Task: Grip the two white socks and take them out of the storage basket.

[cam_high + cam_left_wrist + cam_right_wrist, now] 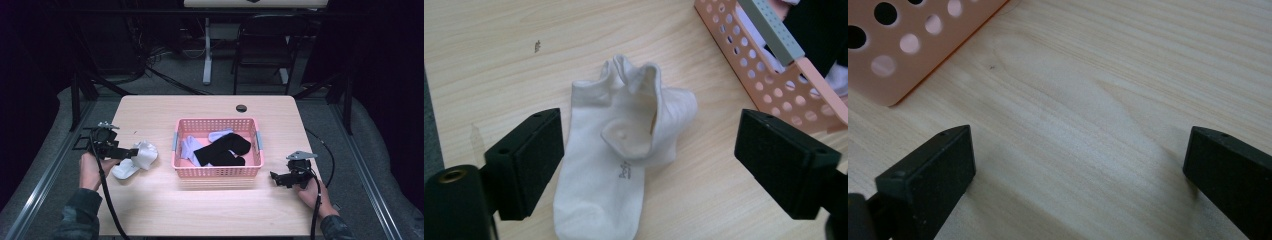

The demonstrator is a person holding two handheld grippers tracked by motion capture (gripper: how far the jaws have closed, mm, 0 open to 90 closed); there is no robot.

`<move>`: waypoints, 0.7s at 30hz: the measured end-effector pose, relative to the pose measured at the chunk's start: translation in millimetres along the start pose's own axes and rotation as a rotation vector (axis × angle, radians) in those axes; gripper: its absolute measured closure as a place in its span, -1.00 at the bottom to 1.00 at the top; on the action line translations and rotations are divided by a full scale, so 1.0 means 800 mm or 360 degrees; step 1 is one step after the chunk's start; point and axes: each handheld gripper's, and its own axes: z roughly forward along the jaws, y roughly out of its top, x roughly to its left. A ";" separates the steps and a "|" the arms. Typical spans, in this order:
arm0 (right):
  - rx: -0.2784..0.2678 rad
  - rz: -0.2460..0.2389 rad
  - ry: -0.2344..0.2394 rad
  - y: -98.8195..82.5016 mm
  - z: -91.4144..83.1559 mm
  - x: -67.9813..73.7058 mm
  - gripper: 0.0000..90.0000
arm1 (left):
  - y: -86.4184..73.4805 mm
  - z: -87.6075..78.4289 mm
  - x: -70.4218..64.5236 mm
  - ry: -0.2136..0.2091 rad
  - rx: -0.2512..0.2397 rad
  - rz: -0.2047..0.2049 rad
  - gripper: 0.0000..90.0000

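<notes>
A pair of white ankle socks (pixel 137 159) (pixel 619 150) lies crumpled on the table left of the pink basket (pixel 217 171). My left gripper (pixel 131 153) (pixel 649 170) hovers just over them with its jaws wide apart; the socks lie loose on the wood between the jaws, untouched by the pads. The basket holds a black sock (pixel 223 150) and pale lilac and white socks (pixel 190 148). At the table's right side my right gripper (pixel 275 178) (pixel 1078 175) stands open above bare wood, a short way from the basket's near right corner (pixel 898 45).
A dark cable hole (pixel 241 108) sits in the tabletop behind the basket. Beyond the table stand a black chair (pixel 265 45) and a white table leg (pixel 207 50). The table's front edge runs close to both forearms.
</notes>
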 end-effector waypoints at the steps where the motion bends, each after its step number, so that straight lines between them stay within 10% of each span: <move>1: 0.0001 0.0000 0.0000 0.000 0.000 0.000 -1.00 | -0.006 -0.003 -0.001 0.0008 -0.0007 0.0003 -0.76; 21: 0.0001 0.0000 -0.0001 0.000 0.000 0.000 -1.00 | -0.091 0.004 -0.008 0.0104 0.0034 -0.0099 -1.00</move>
